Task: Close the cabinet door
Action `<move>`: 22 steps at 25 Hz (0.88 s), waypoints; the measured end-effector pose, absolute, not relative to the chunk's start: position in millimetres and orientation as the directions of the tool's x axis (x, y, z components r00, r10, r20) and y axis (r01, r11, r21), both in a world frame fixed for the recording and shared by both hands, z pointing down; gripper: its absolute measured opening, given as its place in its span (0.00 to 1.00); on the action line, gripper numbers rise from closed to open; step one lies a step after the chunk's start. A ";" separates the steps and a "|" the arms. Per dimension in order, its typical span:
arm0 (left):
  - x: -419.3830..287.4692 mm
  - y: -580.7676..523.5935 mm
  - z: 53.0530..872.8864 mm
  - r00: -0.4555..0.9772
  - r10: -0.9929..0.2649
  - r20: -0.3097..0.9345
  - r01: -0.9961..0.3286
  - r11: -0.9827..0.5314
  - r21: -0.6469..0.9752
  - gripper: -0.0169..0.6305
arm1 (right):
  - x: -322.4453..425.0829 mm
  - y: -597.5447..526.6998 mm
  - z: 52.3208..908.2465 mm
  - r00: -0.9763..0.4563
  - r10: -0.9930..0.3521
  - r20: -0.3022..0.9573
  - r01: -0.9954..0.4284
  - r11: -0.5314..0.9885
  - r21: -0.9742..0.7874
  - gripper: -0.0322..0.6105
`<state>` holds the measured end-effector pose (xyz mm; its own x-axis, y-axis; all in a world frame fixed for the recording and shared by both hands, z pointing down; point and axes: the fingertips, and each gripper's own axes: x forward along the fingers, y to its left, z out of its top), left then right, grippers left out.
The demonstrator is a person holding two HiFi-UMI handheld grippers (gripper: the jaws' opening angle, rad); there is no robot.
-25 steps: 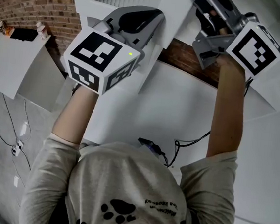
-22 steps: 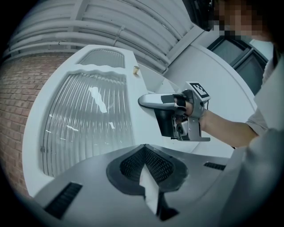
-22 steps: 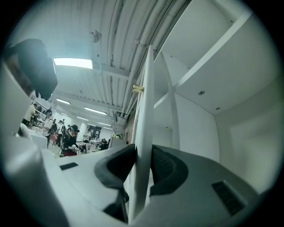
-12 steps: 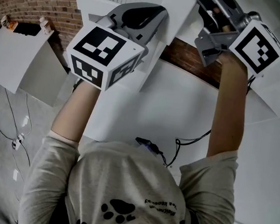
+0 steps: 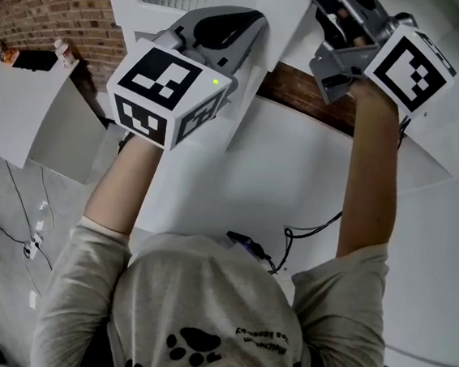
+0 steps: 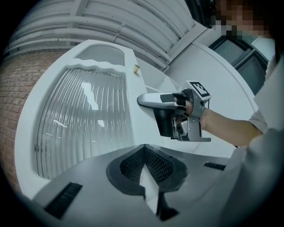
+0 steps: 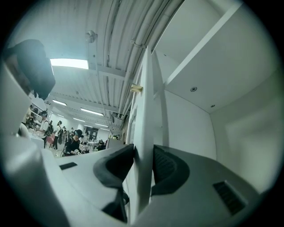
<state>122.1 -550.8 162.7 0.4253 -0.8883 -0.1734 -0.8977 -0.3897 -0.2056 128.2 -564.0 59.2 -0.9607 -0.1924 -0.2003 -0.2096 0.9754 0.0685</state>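
The cabinet (image 7: 195,119) stands open. In the right gripper view its bare white inside shows to the right of the cabinet door (image 7: 144,111), which is seen edge-on and swung well out from the opening, so the closing is not yet done. A ribbed glass panel (image 6: 84,119) fills most of the door's face in the left gripper view. The left gripper (image 6: 144,165) is clenched on a thin white edge, which looks to be the door's lower edge, with the pads meeting around it. The right gripper (image 7: 143,150) straddles the door's free edge, a pad against each face as far as I can judge. Its jaws have just been opening, so that grip seems to be easing rather than tightening. A small knob (image 6: 136,68) sits near the top of that edge. What is left, by my reading, is the whole swing home against the cabinet front, then letting go
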 end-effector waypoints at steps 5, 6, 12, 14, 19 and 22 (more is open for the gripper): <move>123.5 -551.7 163.6 0.446 -0.878 -0.175 -0.889 -0.412 -0.200 0.04 | 131.0 -566.9 60.6 -0.956 -0.216 -0.199 -0.231 0.971 0.056 0.24; 124.0 -551.6 163.2 0.449 -0.876 -0.176 -0.887 -0.414 -0.203 0.04 | 131.3 -566.6 60.1 -0.955 -0.220 -0.201 -0.235 0.970 0.056 0.24; 126.3 -550.3 161.1 0.472 -0.862 -0.184 -0.877 -0.440 -0.192 0.04 | 132.8 -565.2 57.6 -0.939 -0.275 -0.206 -0.291 0.955 0.053 0.26; 126.1 -551.1 161.0 0.477 -0.859 -0.183 -0.875 -0.447 -0.184 0.04 | 135.5 -568.3 57.9 -0.924 -0.322 -0.207 -0.336 0.941 0.036 0.28; 128.2 -552.1 163.6 0.488 -0.855 -0.173 -0.869 -0.458 -0.190 0.04 | 141.4 -571.9 61.5 -0.894 -0.393 -0.214 -0.405 0.914 0.013 0.30; 128.3 -552.7 164.0 0.494 -0.853 -0.172 -0.866 -0.462 -0.193 0.04 | 145.3 -573.3 62.7 -0.871 -0.438 -0.225 -0.451 0.892 0.011 0.31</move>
<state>128.3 -552.7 164.0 0.4936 -0.8525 -0.1720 -0.8656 -0.4622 -0.1929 145.3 -573.3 62.7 -0.8705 -0.4375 -0.2253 -0.4512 0.8923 0.0105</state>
